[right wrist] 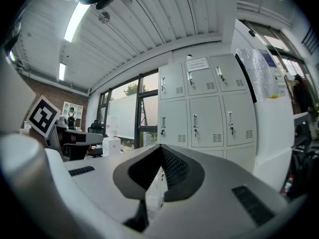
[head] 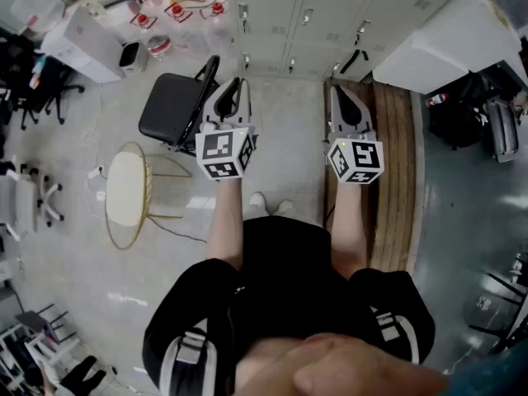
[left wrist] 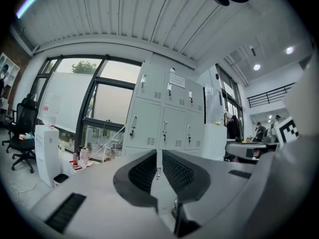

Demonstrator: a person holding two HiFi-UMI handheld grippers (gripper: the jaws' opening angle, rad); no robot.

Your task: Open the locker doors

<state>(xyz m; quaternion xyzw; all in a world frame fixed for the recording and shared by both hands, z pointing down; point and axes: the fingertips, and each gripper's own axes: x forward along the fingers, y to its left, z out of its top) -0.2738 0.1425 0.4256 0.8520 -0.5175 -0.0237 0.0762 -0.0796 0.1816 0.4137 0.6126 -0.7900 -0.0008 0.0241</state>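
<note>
1. Presently, the locker doors [right wrist: 209, 108] are seen at twelve o'clock in the head view, well apart from both grippers. Three columns of pale grey doors are shown in the right gripper view.
2. Every door that can be seen is closed flush, and an upright handle is carried on each. A paper notice [right wrist: 198, 63] is fixed on the upper middle door.
3. The left gripper [left wrist: 158, 153] is held level and aimed at the lockers. Its jaws are parted by a narrow slit, nothing is pinched between them, and a closed door is seen through the slit.
4. The right gripper [right wrist: 159, 147] is also held level, at three o'clock of the left one. Its jaws are pressed together at the tips, with nothing caught between them.
5. In the head view, a black chair [head: 173, 106] is placed at ten o'clock of the left gripper, near it.
6. A round white stool [head: 125, 190] on a gold wire frame is set at eight o'clock of the left gripper.
7. A long wooden bench [head: 394, 172] is laid along the floor at three o'clock of the right gripper, just beside it.
8. Bottles with red caps [head: 177, 11] are gathered at eleven o'clock, beside the lockers.
</note>
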